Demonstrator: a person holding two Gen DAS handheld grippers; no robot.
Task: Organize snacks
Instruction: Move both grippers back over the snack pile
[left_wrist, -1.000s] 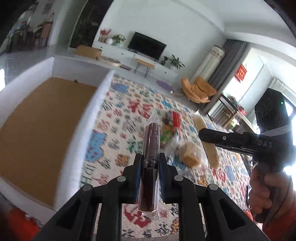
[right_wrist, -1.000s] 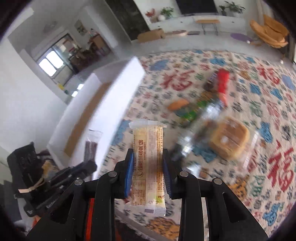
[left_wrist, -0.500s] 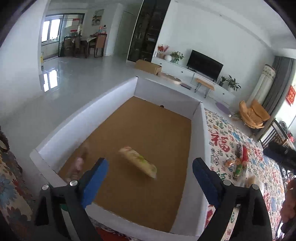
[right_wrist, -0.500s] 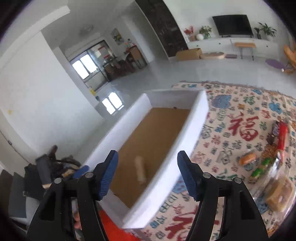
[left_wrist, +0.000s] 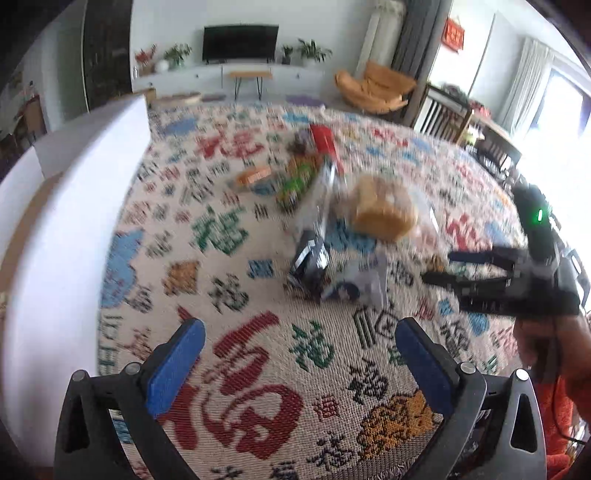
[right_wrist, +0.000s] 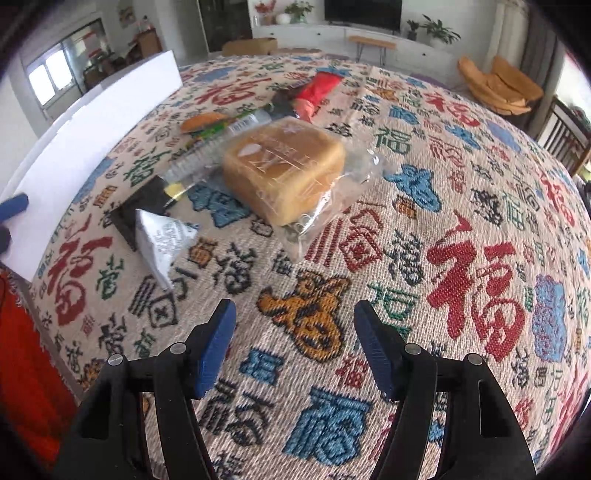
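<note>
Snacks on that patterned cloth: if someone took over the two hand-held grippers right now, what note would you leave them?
Left hand-held gripper: empty, jaws opening.
Right hand-held gripper: open, empty.
White box stands at the cloth's left edge; its inside is not visible.
On the cloth: bagged bread, silver triangular packet, dark packet, red packet and a few more.
Left: move these into the box.

Coarse woven cloth (right_wrist: 461, 206) with a rough matt weave; bread (right_wrist: 284, 166) in glossy clear plastic film; crinkled foil-like silver sachet (right_wrist: 162, 240); smooth matt white box wall (right_wrist: 96, 129)
</note>
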